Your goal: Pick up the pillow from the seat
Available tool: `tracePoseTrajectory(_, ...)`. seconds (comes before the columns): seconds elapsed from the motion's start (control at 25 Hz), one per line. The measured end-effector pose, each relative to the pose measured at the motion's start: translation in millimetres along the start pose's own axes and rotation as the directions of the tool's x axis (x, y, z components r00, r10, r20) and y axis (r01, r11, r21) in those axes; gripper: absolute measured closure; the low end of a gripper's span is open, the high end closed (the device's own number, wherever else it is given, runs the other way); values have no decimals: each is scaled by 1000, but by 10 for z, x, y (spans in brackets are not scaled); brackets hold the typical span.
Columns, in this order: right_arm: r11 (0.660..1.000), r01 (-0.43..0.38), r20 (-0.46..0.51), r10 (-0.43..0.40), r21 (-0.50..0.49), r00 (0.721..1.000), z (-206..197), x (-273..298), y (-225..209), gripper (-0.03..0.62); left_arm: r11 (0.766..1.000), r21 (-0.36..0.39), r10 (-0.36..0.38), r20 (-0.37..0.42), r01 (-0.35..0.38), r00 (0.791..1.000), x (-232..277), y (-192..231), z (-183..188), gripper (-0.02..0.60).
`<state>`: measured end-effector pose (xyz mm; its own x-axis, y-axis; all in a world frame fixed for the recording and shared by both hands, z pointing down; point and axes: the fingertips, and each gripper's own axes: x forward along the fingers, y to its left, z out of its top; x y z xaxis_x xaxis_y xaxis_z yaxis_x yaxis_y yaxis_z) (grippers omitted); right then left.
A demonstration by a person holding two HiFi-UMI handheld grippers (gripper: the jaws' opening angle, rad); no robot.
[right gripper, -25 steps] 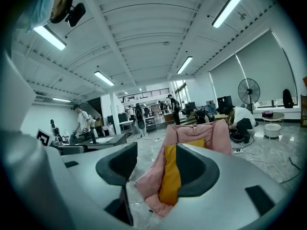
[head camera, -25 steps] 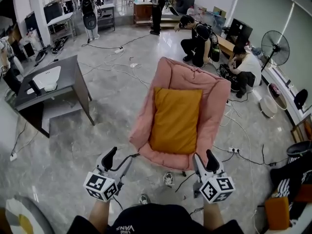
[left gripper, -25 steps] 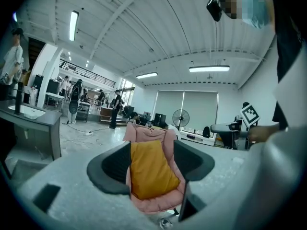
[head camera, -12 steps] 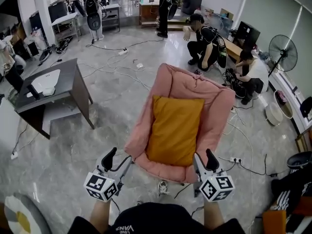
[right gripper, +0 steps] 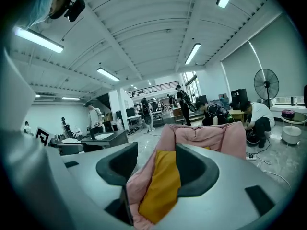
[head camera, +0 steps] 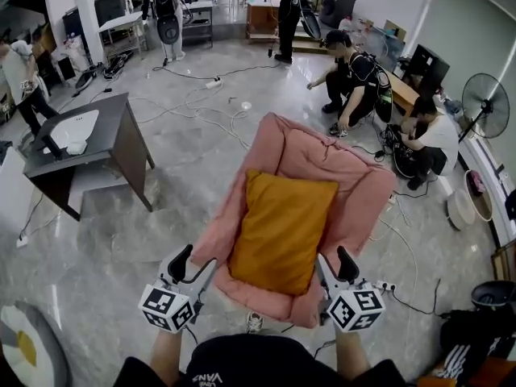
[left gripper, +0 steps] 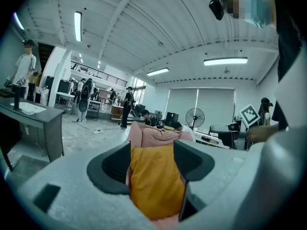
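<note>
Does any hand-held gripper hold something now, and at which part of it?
Nothing is held. The left hand-held gripper and the right hand-held gripper have open, empty jaws; the orange pillow lies untouched on the pink seat.

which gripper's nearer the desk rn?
Left. The left gripper sits off the chair's front left corner, on the desk's side. The right gripper is at the chair's front right corner, so the chair lies between it and the desk.
</note>
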<state>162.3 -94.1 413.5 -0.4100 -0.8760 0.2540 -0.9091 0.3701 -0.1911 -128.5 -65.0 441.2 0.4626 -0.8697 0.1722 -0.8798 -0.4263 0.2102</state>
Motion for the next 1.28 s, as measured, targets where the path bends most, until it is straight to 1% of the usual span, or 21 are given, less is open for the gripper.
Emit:
tracePoseTrajectory(0.12,1000,-19,-25,19,-18,1000,18,156,-196,358,1000,-8,11,-14,-12,1000,187,-67,-63,307)
tracePoseTrajectory(0.24,1000,-19,-36,19,-14,999,31,279,-362,358,1000,-15,11,-40,-11,999,353,-102,-147,307)
tracePoseTrajectory(0.56,1000,15,-82,-13,26,997,-146,576,-657,358,1000,-26,0,-100,-2,995,761,58,-310,307)
tracePoseTrajectory(0.88,993,104,-131,-97,50,987,-301,1051,-849,358,996,-43,-82,-172,76,982,1410,421,-395,307)
tracePoseTrajectory(1.04,986,152,-151,-141,65,978,-382,1360,-982,358,992,-53,-126,-215,117,968,1771,592,-488,307)
tracePoseTrajectory(1.28,973,221,-206,-203,67,957,-664,1802,-1173,358,984,-74,-175,-272,160,946,2292,840,-756,307)
